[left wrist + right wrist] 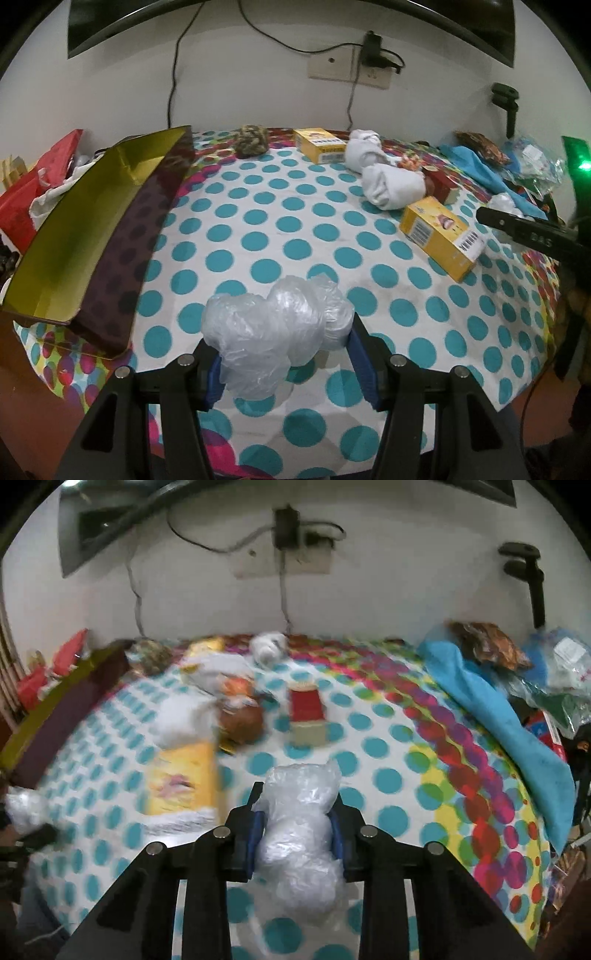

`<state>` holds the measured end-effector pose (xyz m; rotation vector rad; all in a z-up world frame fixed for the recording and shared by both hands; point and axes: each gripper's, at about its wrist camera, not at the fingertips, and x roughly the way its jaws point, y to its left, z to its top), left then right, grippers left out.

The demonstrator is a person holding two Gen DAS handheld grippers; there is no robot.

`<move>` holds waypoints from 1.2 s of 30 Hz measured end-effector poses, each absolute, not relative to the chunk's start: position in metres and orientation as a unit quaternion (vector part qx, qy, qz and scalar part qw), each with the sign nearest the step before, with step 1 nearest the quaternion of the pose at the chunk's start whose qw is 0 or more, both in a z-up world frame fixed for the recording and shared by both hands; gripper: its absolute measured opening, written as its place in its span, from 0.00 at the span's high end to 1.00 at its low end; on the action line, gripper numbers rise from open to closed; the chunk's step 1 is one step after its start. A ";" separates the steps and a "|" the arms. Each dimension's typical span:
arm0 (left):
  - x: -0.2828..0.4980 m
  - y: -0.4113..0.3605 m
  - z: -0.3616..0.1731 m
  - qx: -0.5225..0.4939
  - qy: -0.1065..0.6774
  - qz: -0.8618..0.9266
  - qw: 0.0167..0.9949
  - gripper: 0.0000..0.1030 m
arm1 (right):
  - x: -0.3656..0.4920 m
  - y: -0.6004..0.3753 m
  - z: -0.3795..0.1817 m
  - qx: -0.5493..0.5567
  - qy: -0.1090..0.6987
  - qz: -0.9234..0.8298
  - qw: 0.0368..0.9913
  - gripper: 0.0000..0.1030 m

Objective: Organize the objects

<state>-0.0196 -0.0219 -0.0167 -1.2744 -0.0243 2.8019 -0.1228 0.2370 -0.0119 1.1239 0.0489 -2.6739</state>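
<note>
Between the blue pads of the left claw (286,354) sits a crumpled clear plastic bag (273,328), pinched just above the polka-dot cloth (258,229) that covers the bench. Close in on the right wrist view, the right claw (297,830) likewise pinches a second wad of clear plastic (303,834), and that view is smeared with motion blur on its left half. Farther out on the left lies a long open box (92,236) with a gold lining and dark outer walls, tilted along the cloth's edge. To the right rests a yellow carton (443,236), with rolled white socks (391,184) just behind it. Near the wall stand another yellow carton (319,144) and a mottled brown bundle (253,140), while a blue cloth (498,716) stretches along the bench's right side.
</note>
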 end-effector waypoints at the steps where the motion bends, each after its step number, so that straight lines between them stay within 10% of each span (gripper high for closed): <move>1: -0.020 -0.024 -0.015 -0.412 -0.010 0.911 0.027 0.44 | -0.121 0.230 -0.009 0.384 0.017 -0.914 0.127 0.73; 29: -0.047 -0.196 0.012 -0.383 -0.041 0.906 -0.178 0.42 | -0.078 0.101 0.023 0.373 0.042 -0.897 0.233 0.72; 36: -0.034 -0.200 -0.002 -0.378 -0.066 0.911 -0.150 0.28 | -0.084 0.046 0.037 0.364 0.068 -0.890 0.266 0.72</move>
